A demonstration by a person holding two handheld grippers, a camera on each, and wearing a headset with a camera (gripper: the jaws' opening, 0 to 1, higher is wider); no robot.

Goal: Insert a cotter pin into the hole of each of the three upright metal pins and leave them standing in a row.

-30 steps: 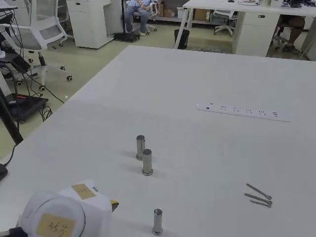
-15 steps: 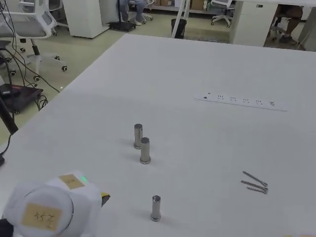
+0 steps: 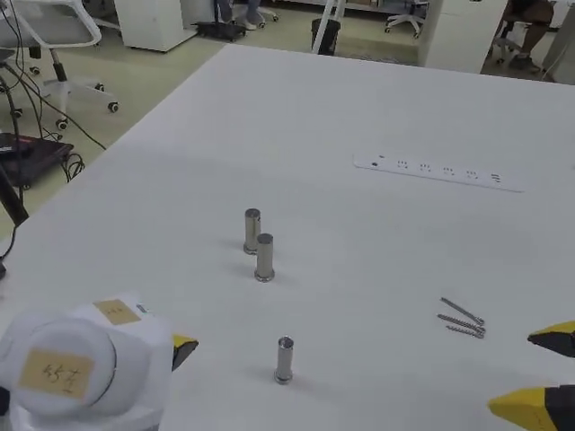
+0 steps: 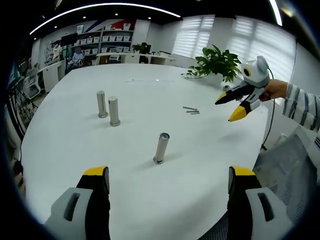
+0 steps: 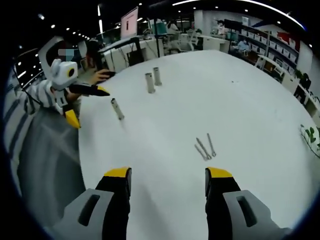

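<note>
Three metal pins stand upright on the white table: two close together (image 3: 252, 231) (image 3: 264, 258) and a third (image 3: 285, 360) nearer to me. Three cotter pins (image 3: 462, 320) lie flat to the right, none of them in a pin. My left gripper (image 4: 168, 175) is open and empty, just short of the nearest pin (image 4: 161, 148); one yellow tip (image 3: 184, 345) shows at the lower left of the head view. My right gripper (image 5: 168, 175) is open and empty, with the cotter pins (image 5: 205, 147) a little ahead of its jaws. Its yellow tips (image 3: 550, 338) show at the lower right of the head view.
A white power strip (image 3: 440, 172) lies flat further back on the table. The table's left edge (image 3: 117, 148) runs diagonally, with office chairs and cables on the floor beyond. The near edge is close under both grippers.
The head camera has tipped downward, so the whole scene sits higher in the picture. The right gripper's yellow tips have come into the lower right corner. The pins and cotter pins have not moved.
</note>
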